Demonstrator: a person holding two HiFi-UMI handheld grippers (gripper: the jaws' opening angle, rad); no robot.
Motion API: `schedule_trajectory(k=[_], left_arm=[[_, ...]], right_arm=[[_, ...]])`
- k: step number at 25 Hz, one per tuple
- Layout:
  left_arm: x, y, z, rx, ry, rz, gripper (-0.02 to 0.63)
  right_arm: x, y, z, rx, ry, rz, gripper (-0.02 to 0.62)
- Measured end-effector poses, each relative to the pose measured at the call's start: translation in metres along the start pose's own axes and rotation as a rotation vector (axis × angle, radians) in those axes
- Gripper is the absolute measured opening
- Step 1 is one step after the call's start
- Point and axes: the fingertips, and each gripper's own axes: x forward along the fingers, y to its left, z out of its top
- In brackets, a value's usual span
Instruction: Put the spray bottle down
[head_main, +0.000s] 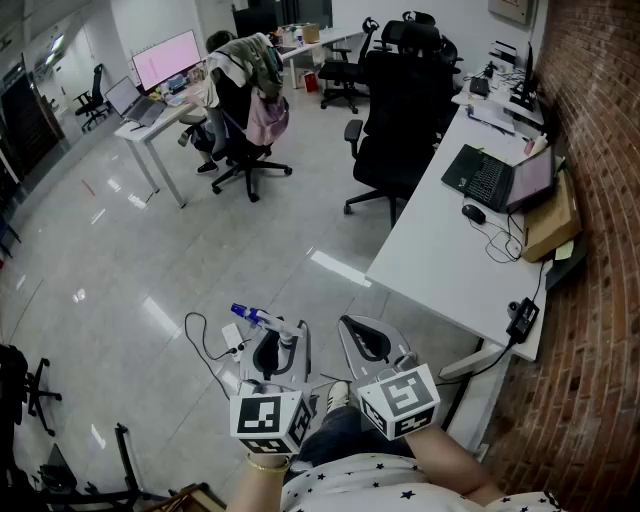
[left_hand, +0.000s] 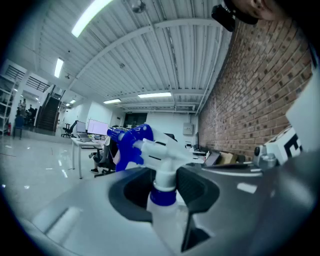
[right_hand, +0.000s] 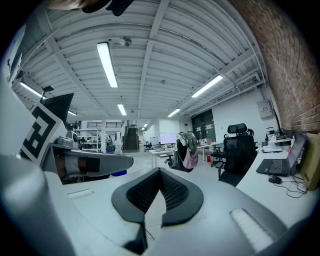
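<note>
Left tool (head_main: 275, 347) grips spray bottle (left_hand: 161, 199); desk (head_main: 430, 240) edge right, open floor (head_main: 200, 250) left.

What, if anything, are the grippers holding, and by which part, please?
The left gripper holds the spray bottle around its neck; the right gripper is shut, empty.

- White tabletop (head_main: 425, 255) along the brick wall: an open laptop (head_main: 492, 178), a black mouse (head_main: 473, 213) just beside it, a cardboard box (head_main: 552, 222) against the wall, and a black adapter (head_main: 522, 320) at the near edge.
- Glossy grey floor (head_main: 150, 250): a black office chair (head_main: 395, 130) near the tabletop, and a small white block (head_main: 233, 338) with a looping black cable (head_main: 195, 335).
</note>
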Motion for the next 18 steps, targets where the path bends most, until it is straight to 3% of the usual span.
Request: schedule_trajectory(k=[7, 18], left_arm=[[0.058, -0.042, -0.011, 0.01, 0.035, -0.12, 0.137], [0.198, -0.139, 0.005, 0.058, 0.045, -0.475, 0.137]], right_arm=[[-0.013, -0.064, -0.004, 0.016, 0.0, -0.118, -0.002], [-0.013, -0.214, 0.003, 0.032, 0.001, -0.434, -0.002]])
